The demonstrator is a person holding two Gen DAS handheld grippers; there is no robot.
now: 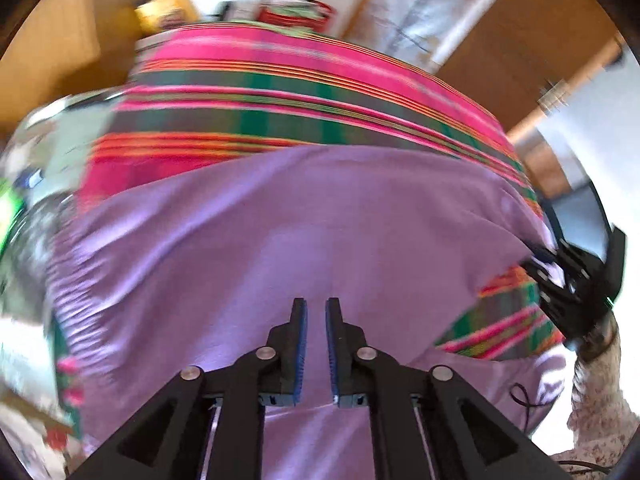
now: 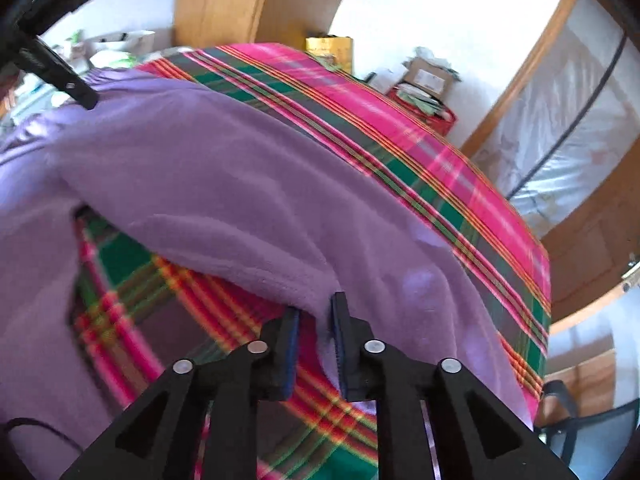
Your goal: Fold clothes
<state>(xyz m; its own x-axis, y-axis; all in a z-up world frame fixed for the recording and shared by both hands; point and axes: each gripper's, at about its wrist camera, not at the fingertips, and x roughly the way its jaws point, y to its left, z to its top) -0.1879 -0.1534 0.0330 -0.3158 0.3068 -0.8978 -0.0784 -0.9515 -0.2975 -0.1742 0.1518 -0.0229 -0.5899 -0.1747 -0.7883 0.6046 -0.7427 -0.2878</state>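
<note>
A lived-in home room. Ahead of the hand-held gripper [image 2: 314, 330] a plaid cloth [image 2: 460, 168] covers the tabletop; beyond it a cardboard box [image 2: 430, 74] and a red bin [image 2: 424, 106] stand against a white wall, with wooden doors [image 2: 224, 0] around.

The garment [image 1: 280, 232] lies spread on the cloth [image 1: 304, 76], which covers the table and reaches beyond the garment's far edge. The left gripper [image 1: 316, 320] hangs over the garment's near part, its 2 fingers apart with a narrow gap. The right gripper [image 2: 314, 320] is at the garment's right side, a fold of garment between its fingers, that edge raised off the cloth. Behind the table stand boxes [image 2: 430, 76] against the wall. A chair [image 2: 560, 404] stands right of the table.
</note>
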